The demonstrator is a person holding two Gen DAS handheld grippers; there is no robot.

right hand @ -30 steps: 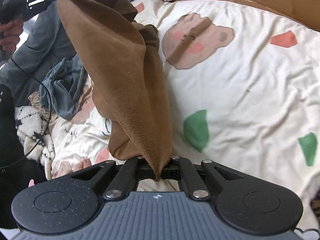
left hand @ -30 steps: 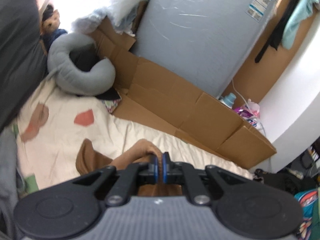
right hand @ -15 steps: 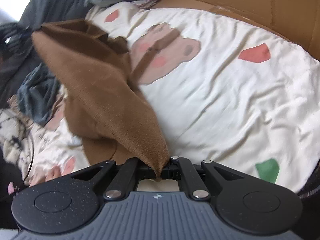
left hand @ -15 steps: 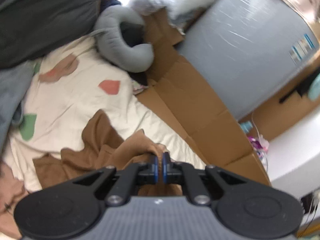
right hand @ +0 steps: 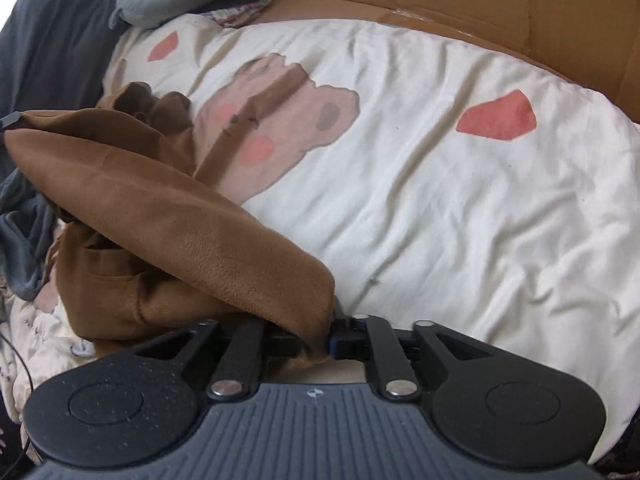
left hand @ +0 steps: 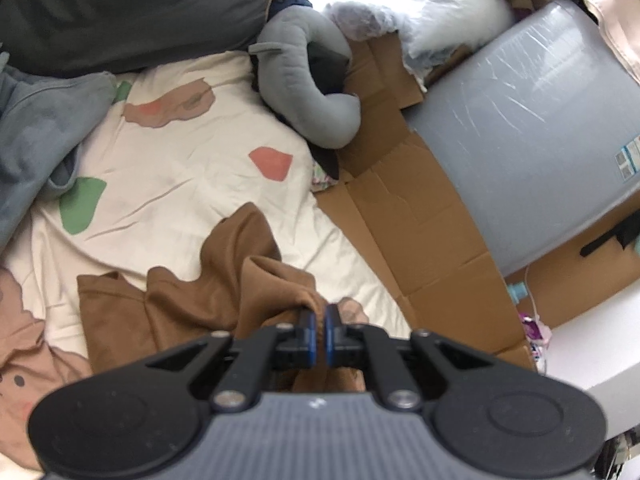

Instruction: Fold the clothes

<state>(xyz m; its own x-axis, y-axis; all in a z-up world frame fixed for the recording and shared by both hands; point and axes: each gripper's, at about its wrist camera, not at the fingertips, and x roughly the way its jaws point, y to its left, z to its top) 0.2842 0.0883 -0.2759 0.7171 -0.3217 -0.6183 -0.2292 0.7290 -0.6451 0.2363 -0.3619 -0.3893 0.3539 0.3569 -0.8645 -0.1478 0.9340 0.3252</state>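
A brown fleece garment (left hand: 188, 300) lies crumpled on the cream patterned bedsheet (left hand: 180, 184). My left gripper (left hand: 319, 334) is shut on one bunched edge of it, low over the bed. In the right wrist view the same brown garment (right hand: 168, 216) stretches from the far left down to my right gripper (right hand: 326, 340), which is shut on its other corner. The cloth covers the right gripper's left finger. Part of the garment sags onto the bedsheet (right hand: 420, 208) below the taut edge.
A grey neck pillow (left hand: 312, 92) and flattened cardboard (left hand: 404, 220) lie at the bed's far side, beside a wrapped grey mattress (left hand: 528, 136). Grey-blue clothing (left hand: 32, 136) is heaped at the left. A dark pillow (left hand: 120, 4) sits behind it.
Both grippers have come down toward the bed with the brown garment. It hung high a second ago and now drapes low, partly resting on the sheet.
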